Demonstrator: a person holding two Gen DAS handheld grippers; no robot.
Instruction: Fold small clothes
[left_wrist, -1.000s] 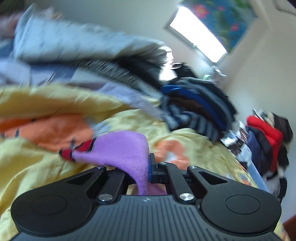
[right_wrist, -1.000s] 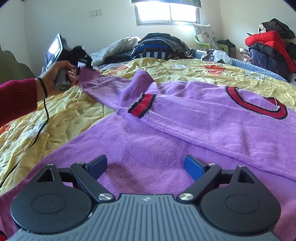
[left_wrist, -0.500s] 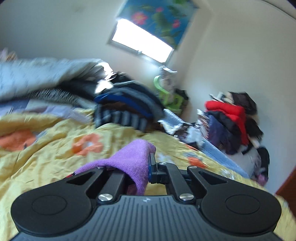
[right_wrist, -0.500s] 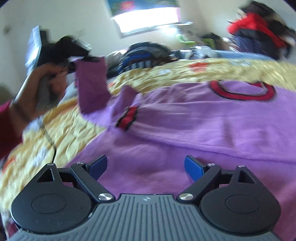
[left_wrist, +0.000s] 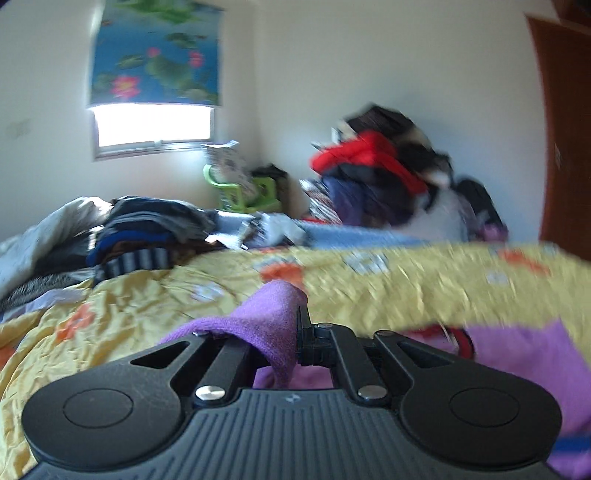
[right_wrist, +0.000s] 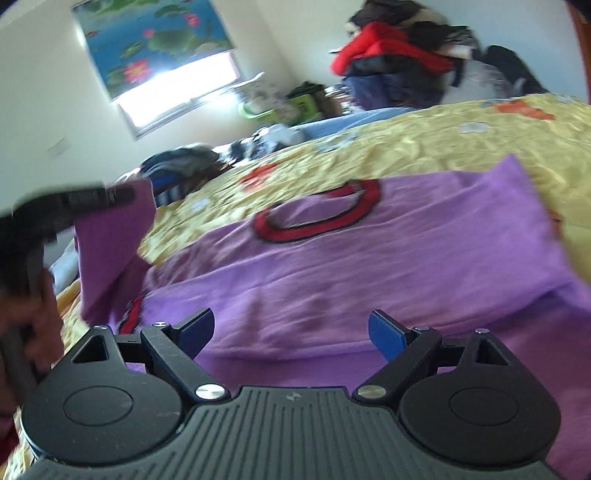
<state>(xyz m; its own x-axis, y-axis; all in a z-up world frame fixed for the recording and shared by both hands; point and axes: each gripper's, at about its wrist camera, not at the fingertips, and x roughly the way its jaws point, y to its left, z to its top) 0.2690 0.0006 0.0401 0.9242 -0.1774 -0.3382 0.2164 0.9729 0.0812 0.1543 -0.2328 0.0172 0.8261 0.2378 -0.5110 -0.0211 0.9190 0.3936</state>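
On my left wrist view, the left tongs (left_wrist: 295, 332) are clamped on a fold of the purple sweater (left_wrist: 273, 325). On my right wrist view, the right tongs (right_wrist: 291, 328) stand wide apart, empty, above the sweater (right_wrist: 369, 266) spread on the yellow bedspread (right_wrist: 424, 147).

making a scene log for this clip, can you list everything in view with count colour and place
purple sweater: one, purple with red and black collar trim, spread on the bed, one sleeve lifted at left
bedspread: one, yellow with orange and white patches, covering the bed
folded clothes stack: one pile, dark blue, grey and striped, far end of bed
clothes heap: one pile, red, navy and black, by the right wall
window blind: one, blue with pink flowers, above the bright window
green chair: one, in the corner
left gripper: shut on the sleeve
right gripper: open, over the sweater body
hand: one, holding the left gripper's handle
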